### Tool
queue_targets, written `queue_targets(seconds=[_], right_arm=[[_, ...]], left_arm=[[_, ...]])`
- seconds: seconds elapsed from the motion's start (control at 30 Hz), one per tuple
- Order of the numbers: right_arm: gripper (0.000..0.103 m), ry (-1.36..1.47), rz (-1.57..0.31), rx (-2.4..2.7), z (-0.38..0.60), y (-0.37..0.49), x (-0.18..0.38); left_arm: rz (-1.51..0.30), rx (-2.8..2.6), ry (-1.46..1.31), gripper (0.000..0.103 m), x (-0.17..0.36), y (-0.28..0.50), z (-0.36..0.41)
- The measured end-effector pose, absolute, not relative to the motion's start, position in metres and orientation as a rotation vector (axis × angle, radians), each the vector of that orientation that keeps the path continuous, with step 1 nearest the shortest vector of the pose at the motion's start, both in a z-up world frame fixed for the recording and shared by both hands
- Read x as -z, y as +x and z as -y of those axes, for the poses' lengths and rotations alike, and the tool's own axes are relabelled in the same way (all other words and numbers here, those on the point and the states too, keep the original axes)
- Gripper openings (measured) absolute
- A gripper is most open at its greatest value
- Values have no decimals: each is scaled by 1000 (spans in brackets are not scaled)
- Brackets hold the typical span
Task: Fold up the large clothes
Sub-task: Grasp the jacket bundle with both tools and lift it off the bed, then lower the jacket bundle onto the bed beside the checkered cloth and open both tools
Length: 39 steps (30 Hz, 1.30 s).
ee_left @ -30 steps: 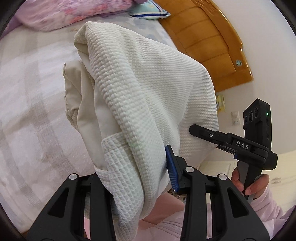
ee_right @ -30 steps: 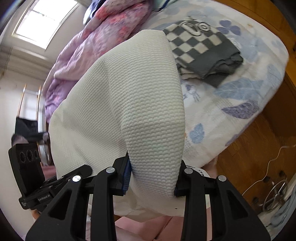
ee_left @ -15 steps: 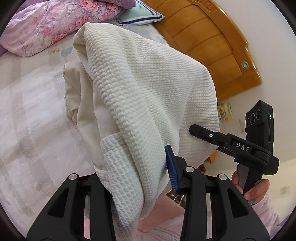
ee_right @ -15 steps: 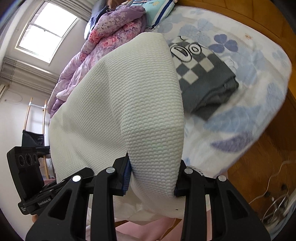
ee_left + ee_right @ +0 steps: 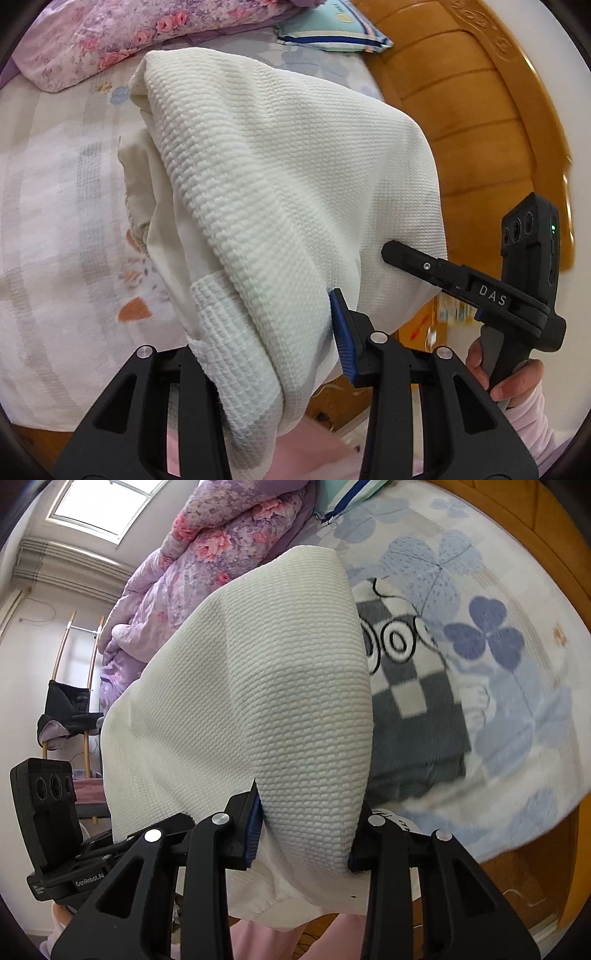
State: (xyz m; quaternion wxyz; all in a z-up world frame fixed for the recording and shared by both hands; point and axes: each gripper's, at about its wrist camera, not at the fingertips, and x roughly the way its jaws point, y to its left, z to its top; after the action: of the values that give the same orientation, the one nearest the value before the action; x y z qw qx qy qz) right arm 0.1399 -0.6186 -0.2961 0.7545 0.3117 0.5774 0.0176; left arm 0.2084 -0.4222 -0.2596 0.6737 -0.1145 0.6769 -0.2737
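A folded cream waffle-knit garment (image 5: 280, 192) hangs in the air between both grippers, over the bed. My left gripper (image 5: 266, 332) is shut on one thick folded end; its blue pad (image 5: 341, 332) presses the cloth, and the other finger is hidden behind it. My right gripper (image 5: 306, 823) is shut on the other end of the garment (image 5: 258, 701), which bulges between its jaws. The right gripper (image 5: 480, 288) also shows in the left wrist view, held by a hand, its tip buried in the cloth. The left gripper's body (image 5: 55, 812) appears at the lower left of the right wrist view.
A folded grey-and-white checked garment (image 5: 413, 709) lies on the flower-printed bed sheet (image 5: 498, 664). A purple floral quilt (image 5: 122, 33) and a blue-striped pillow (image 5: 332, 29) lie at the bed's head by the wooden headboard (image 5: 480, 122). A chair with dark clothes (image 5: 70, 709) stands beyond.
Both grippers have carried the garment sideways across the bed toward the headboard. The checked garment now lies directly behind the cream one. Both grips are unchanged.
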Motion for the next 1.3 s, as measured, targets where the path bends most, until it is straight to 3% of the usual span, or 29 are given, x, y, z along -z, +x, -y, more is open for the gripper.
queue_targets(seconds=[0.33, 0.37, 0.4, 0.43, 0.47, 0.6, 0.63, 0.77, 0.8, 0.93, 0.97, 1.0, 1.13, 1.23, 1.3], right_arm=[[35, 670, -1313, -28, 665, 229, 330], [41, 677, -1328, -22, 669, 237, 338], [53, 689, -1346, -22, 673, 244, 346], [72, 714, -1378, -28, 677, 254, 359], [76, 741, -1425, -31, 682, 262, 376], [76, 706, -1530, 136, 704, 268, 398], [78, 685, -1508, 158, 712, 265, 390], [81, 663, -1380, 260, 741, 241, 356], [79, 659, -1341, 247, 745, 235, 352], [40, 524, -1323, 49, 718, 227, 341], [35, 520, -1331, 24, 712, 226, 346], [26, 526, -1349, 0, 706, 227, 355], [21, 539, -1455, 26, 692, 240, 403], [18, 486, -1532, 115, 691, 247, 456], [18, 549, -1556, 129, 696, 248, 465]], left_arm=[[-1552, 503, -286, 41, 307, 293, 465], [-1554, 496, -285, 41, 314, 302, 469], [-1552, 487, -278, 42, 322, 309, 472], [-1548, 472, -261, 48, 330, 315, 475], [-1541, 449, -237, 51, 338, 317, 477], [-1584, 238, -79, 62, 375, 327, 460], [-1579, 211, -73, 70, 376, 327, 450], [-1575, 144, -147, 71, 370, 326, 415], [-1567, 153, -178, 71, 365, 323, 410], [-1523, 221, -183, 68, 350, 313, 424], [-1511, 261, -187, 63, 347, 307, 433], [-1500, 287, -180, 52, 345, 305, 442], [-1526, 280, -67, 28, 379, 296, 470], [-1613, 264, -61, 26, 436, 291, 471], [-1616, 274, -16, 26, 446, 289, 474]])
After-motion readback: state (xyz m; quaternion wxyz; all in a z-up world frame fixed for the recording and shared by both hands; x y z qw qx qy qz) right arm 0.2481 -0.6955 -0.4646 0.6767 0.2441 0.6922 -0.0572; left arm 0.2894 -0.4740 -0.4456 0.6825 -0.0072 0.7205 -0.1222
